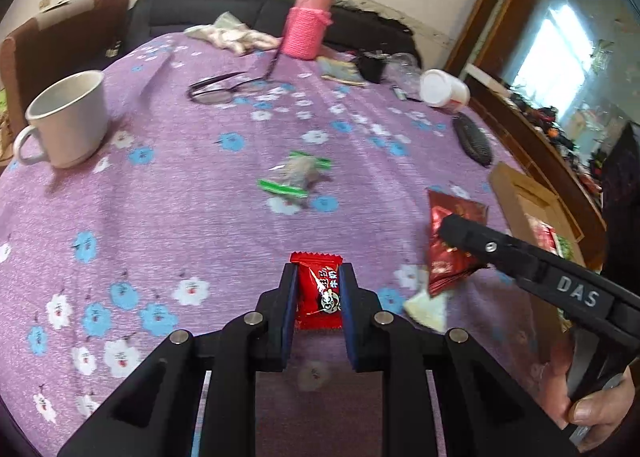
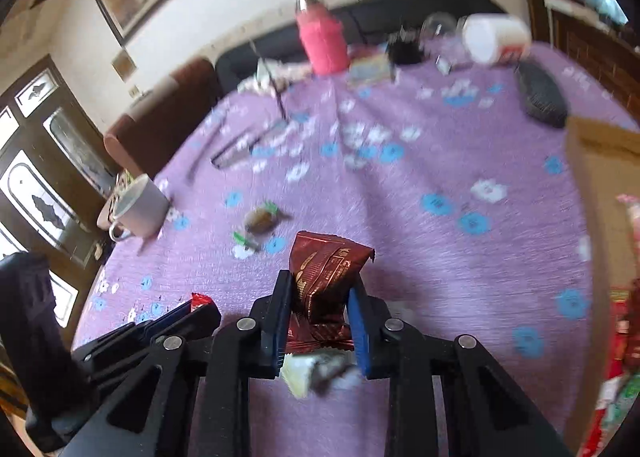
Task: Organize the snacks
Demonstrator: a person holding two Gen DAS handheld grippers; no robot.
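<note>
My left gripper [image 1: 319, 281] is shut on a small bright red snack packet [image 1: 319, 291], held just above the purple flowered tablecloth [image 1: 180, 217]. My right gripper [image 2: 320, 289] is shut on a dark red snack bag [image 2: 326, 273], lifted off the cloth; it also shows in the left wrist view [image 1: 452, 245]. A white-wrapped snack [image 2: 316, 371] lies under the right gripper and shows in the left wrist view [image 1: 426, 307]. A green-ended wrapped candy [image 1: 296, 177] lies mid-table, also in the right wrist view [image 2: 260, 223]. A cardboard box [image 1: 532, 209] holding snacks sits at the right edge.
A white mug [image 1: 68, 121] stands at left. Glasses [image 1: 224, 91], a pink knit-covered bottle [image 1: 306, 25], a tipped white jar [image 1: 444, 91], a black brush [image 1: 474, 139] and small clutter sit at the far side. A dark sofa [image 1: 208, 9] lies beyond.
</note>
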